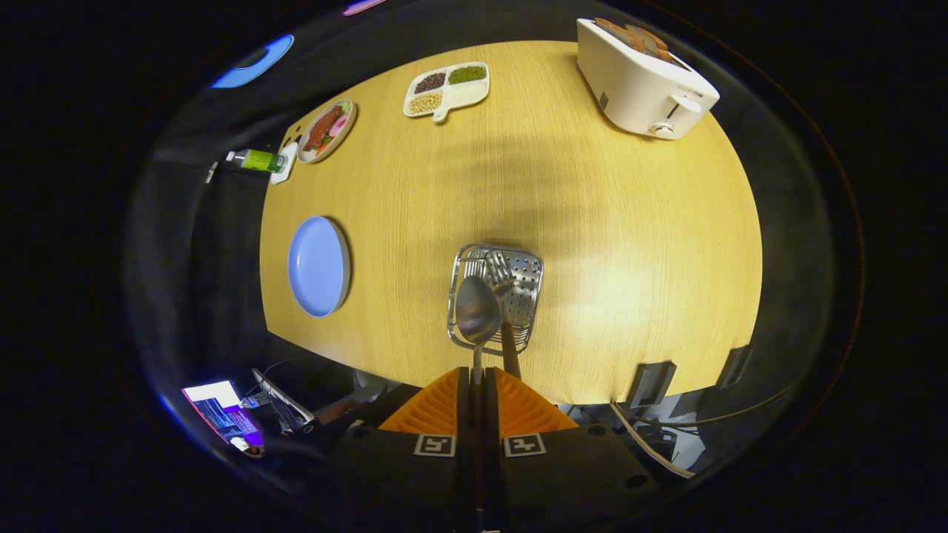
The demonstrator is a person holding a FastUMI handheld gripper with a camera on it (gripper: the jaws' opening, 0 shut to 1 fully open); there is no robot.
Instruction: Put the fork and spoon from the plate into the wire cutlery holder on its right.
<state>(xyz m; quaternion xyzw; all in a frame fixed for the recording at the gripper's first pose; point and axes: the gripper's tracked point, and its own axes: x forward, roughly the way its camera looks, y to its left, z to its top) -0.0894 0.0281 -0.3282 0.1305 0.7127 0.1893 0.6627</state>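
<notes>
I look straight down on the wooden table. My gripper (478, 372) is shut on the handle of a metal spoon (477, 309), whose bowl hangs over the near left part of the wire cutlery holder (527, 274). Inside the holder stands the fork (501, 275), tines up, its dark handle leaning toward my orange fingers (437, 407). The blue plate (318, 265) lies bare to the left of the holder.
A white toaster (643, 78) with bread slices stands at the far right. A divided dish of beans (446, 89) and a plate of food (326, 130) sit at the far side, with a green bottle (257, 160) at the left edge. Cables and a lit screen (222, 414) lie below the near edge.
</notes>
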